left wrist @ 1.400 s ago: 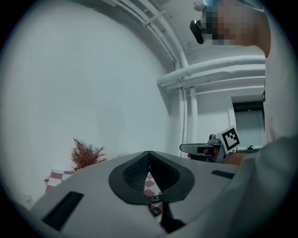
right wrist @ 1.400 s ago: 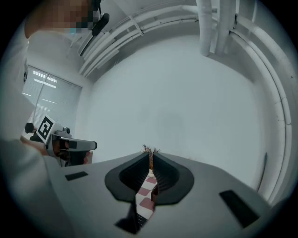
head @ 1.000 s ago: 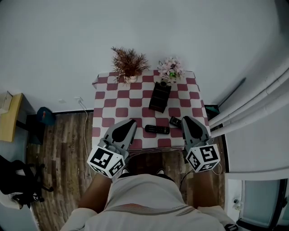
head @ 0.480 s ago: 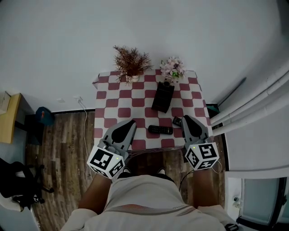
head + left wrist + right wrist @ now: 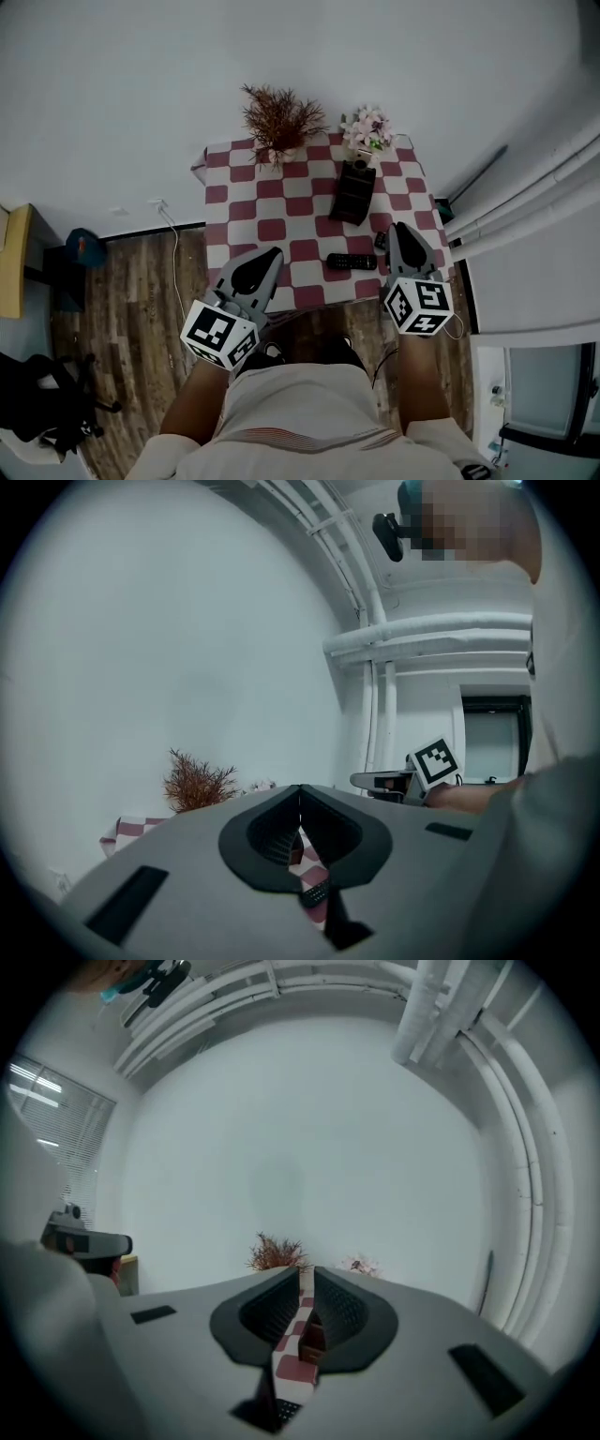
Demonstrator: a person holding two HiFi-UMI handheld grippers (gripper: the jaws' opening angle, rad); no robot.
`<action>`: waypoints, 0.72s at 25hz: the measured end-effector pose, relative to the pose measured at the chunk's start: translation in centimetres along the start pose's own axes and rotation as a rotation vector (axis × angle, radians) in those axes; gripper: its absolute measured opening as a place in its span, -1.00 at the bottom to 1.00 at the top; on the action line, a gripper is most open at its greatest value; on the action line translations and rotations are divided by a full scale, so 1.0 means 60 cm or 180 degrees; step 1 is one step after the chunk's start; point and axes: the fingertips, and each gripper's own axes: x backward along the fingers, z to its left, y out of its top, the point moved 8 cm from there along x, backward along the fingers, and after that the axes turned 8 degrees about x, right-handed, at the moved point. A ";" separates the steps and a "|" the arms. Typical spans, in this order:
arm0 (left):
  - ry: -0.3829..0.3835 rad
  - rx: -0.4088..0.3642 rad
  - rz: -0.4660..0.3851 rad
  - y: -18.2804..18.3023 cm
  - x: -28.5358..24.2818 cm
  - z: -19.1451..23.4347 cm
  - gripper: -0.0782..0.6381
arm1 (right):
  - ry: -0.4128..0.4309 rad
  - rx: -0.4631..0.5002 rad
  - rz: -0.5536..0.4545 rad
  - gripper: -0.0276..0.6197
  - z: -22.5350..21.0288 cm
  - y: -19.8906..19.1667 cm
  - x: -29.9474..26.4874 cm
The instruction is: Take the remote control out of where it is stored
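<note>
A remote is lying on the tabletop between the left claw and the right claw. A box is standing beyond it; a plant and flowers are sitting farthest from both claws.

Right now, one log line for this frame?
phase: pre-grasp | left gripper: shut, empty | right gripper: slit open, empty | remote: flat on table, untouched | box: near flowers
</note>
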 end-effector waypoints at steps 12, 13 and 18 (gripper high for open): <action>0.0179 -0.0011 0.0064 0.008 -0.047 0.059 -0.76 | -0.0500 -0.0062 0.0423 -0.46 -0.029 -0.048 -0.203; 0.0208 0.0002 0.0081 0.006 -0.054 0.063 -0.76 | -0.0515 -0.0107 0.0469 -0.42 -0.034 -0.056 -0.224; 0.0330 0.0089 0.0183 -0.013 -0.096 0.090 -0.76 | -0.0601 -0.0278 0.0759 -0.31 -0.058 -0.086 -0.329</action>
